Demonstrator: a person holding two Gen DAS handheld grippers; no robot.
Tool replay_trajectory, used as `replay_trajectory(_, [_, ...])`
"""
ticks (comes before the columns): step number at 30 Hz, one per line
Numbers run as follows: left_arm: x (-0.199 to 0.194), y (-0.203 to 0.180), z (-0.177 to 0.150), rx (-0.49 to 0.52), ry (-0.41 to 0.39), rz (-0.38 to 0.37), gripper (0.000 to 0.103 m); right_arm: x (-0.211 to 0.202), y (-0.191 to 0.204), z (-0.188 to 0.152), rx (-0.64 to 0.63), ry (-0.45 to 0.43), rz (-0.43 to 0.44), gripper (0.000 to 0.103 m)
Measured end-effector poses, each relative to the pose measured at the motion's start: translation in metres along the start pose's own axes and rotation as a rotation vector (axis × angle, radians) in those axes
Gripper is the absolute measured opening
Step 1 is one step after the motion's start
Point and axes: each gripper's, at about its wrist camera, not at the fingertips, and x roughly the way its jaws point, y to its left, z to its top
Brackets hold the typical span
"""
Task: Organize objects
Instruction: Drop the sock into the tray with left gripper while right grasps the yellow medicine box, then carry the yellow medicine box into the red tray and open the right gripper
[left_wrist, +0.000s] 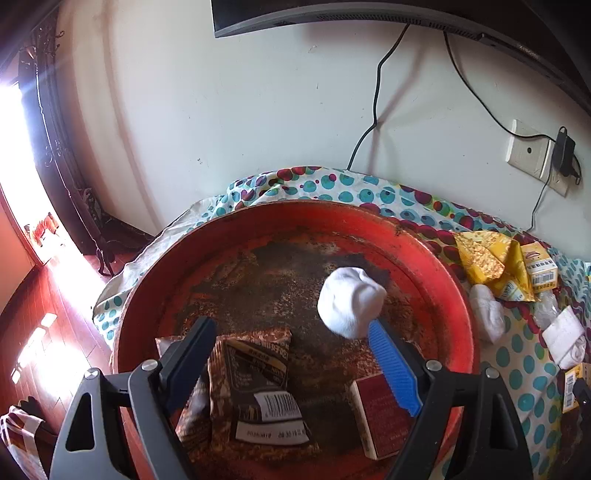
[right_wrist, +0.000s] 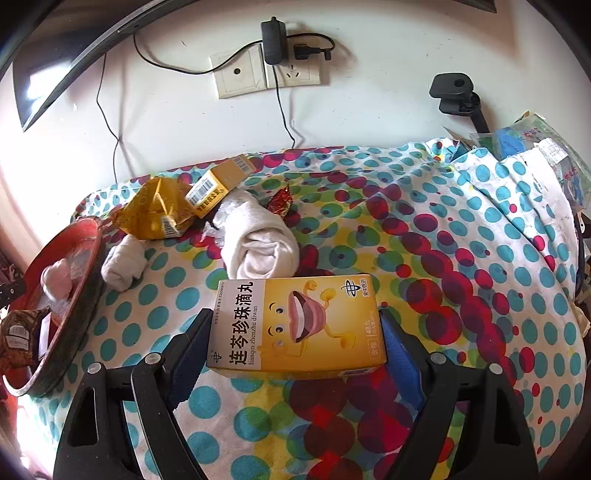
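Nearest to me, the right gripper (right_wrist: 295, 343) has its two fingers on either side of a yellow cardboard medicine box with a cartoon face (right_wrist: 297, 326); the dark left pad sits against one end and the blue right pad at the other, so it looks clamped on the box, which rests low over the polka-dot cloth (right_wrist: 461, 258) covering the desk. Taking the round red metal tray with a worn, rusty floor (left_wrist: 436, 258) as the landmark, that box lies well to the tray's right. The left gripper (left_wrist: 291, 362) hangs over the tray's near side with its jaws wide apart and nothing pressed between them. Inside the tray, a balled white sock (left_wrist: 349, 301) sits just beyond the blue pad's tip; whether they touch I cannot tell. A brown foil snack packet with a barcode (left_wrist: 255, 384) lies on the tray floor between the fingers, and a small dark-red box (left_wrist: 380, 417) rests at the tray's near right. Just outside the tray's right rim lie another rolled white sock (right_wrist: 123, 264), a crumpled yellow wrapper (right_wrist: 155, 210), a small yellow barcoded carton (right_wrist: 210, 192) and a larger rolled white sock (right_wrist: 258, 243).
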Motion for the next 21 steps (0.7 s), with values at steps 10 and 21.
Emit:
replay_trajectory(10, [-0.051, 0.022, -0.04, -0.019, -0.02, -0.018, 0.087, -0.017, 0.043, -0.002, -0.092, -0.031, 0.06, 0.084])
replay_trajectory(21, [-0.089, 0.063, -0.076, -0.064, -0.08, -0.014, 0.087, -0.039, 0.096, -0.008, -0.205, -0.083, 0.144, 0.084])
